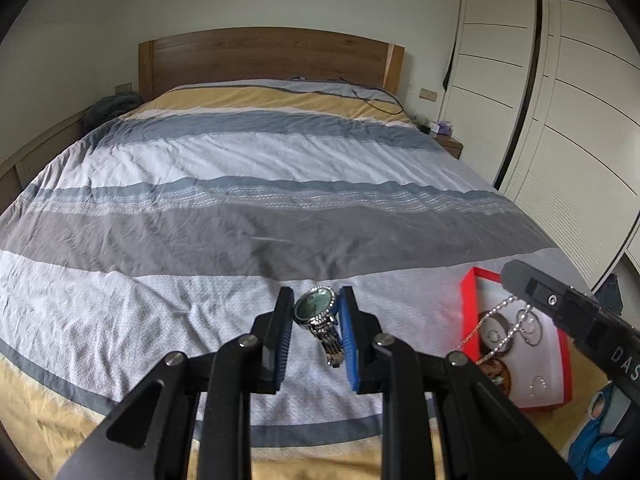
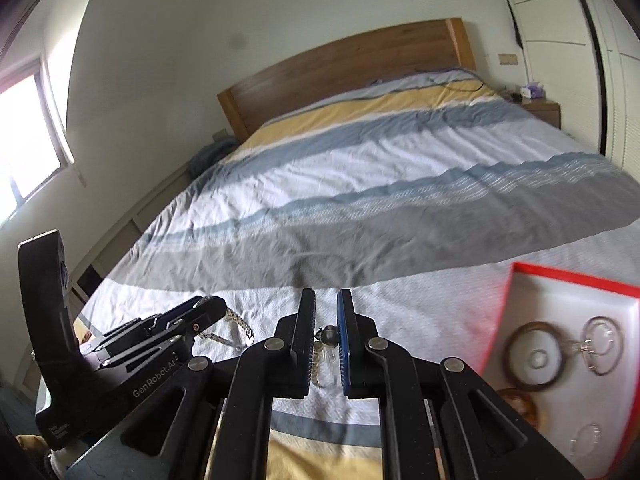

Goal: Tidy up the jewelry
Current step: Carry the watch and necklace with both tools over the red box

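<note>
Between the pads of my left gripper [image 1: 316, 312] sits the watch [image 1: 314, 308], pinched at the case with its pale green dial turned up toward the lens and a ring of small stones round the bezel. Its silver link band hangs down and back toward me, so the long axis runs along the fingers rather than across them. That gripper is narrowed onto the case, not fully closed, and carries it clear above the striped bedspread [image 1: 240, 232].

Off to the right of that hand lies the red tray [image 1: 468, 312], white inside, resting on the bedspread near the foot of the bed. I judge the coming move turns on this: the tray is rightward and slightly nearer than the watch, and the left hand has to cross toward it.

My right gripper [image 2: 326, 338] is closer to the tray, which sits just to its right. Its fingers are drawn near together on a silver chain necklace [image 1: 500, 328]; from the left camera the chain drapes from its tip down over the tray. Inside the tray [image 2: 516, 280] I see a dark bangle [image 2: 534, 356], thin wire hoops [image 2: 604, 344] and an amber-coloured piece at the lower edge; motion blur hides finer detail.
</note>
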`<move>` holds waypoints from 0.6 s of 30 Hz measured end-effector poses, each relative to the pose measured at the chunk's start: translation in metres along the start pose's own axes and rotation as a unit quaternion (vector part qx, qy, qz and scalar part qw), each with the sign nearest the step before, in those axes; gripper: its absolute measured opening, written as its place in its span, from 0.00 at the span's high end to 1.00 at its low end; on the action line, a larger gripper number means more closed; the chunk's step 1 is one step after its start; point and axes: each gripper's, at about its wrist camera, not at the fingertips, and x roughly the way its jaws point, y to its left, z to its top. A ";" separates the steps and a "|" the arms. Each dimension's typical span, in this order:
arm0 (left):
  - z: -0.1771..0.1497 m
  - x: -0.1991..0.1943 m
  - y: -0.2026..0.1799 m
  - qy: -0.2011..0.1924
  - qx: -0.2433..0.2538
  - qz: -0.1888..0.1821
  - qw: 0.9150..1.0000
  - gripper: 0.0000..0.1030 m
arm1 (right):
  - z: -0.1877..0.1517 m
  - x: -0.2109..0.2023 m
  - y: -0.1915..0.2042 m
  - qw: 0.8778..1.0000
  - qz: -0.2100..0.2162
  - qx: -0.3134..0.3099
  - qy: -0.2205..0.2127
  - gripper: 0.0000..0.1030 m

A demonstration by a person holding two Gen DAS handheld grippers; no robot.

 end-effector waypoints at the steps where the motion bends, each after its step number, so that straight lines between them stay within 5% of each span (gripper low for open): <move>1: 0.002 -0.003 -0.012 -0.002 0.005 -0.008 1.000 0.79 | 0.003 -0.010 -0.005 1.000 -0.003 0.002 -0.008 0.90; 11: 0.001 0.002 -0.120 0.008 0.046 -0.093 0.995 0.79 | 0.033 -0.111 -0.075 0.995 -0.058 0.020 -0.085 0.90; 18: -0.026 0.030 -0.177 0.049 0.078 -0.128 0.987 0.79 | 0.017 -0.112 -0.135 0.993 -0.088 0.047 -0.065 0.90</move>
